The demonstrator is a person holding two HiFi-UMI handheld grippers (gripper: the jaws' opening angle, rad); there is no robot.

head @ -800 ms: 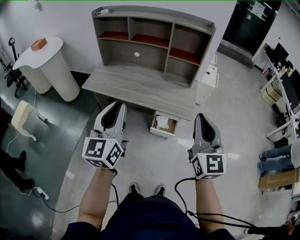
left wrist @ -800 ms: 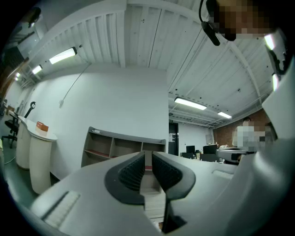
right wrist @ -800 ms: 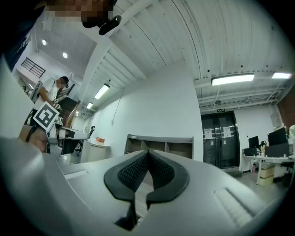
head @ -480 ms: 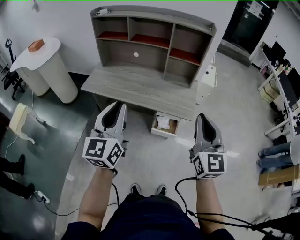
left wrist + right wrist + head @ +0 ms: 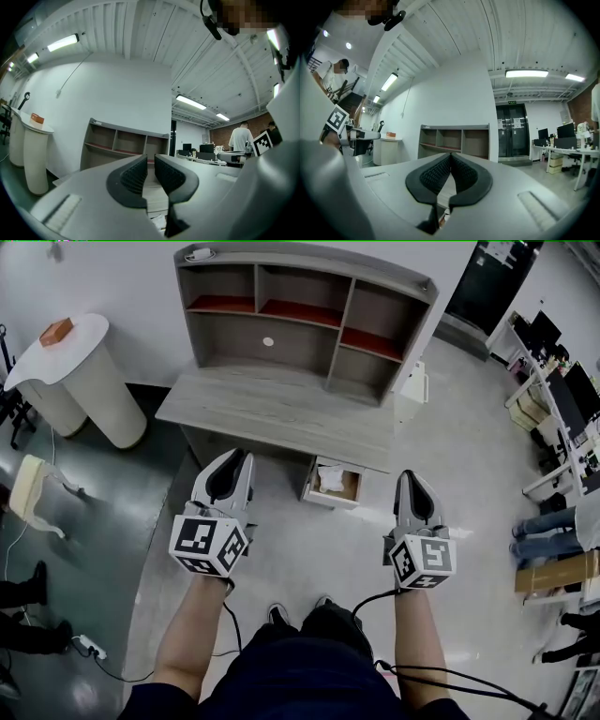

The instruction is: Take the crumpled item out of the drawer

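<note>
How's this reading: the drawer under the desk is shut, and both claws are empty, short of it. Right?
Not quite: the drawer is open. The head view shows it pulled out from under the desk with the crumpled item inside. The left claw and right claw are empty, short of it.

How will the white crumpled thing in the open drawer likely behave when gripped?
The crumpled item looks like wadded paper or cloth: probably light and soft, likely to squash when squeezed. Its creases should give grip, so slipping seems unlikely. Lying loose in the drawer, it may shift if nudged.
</note>
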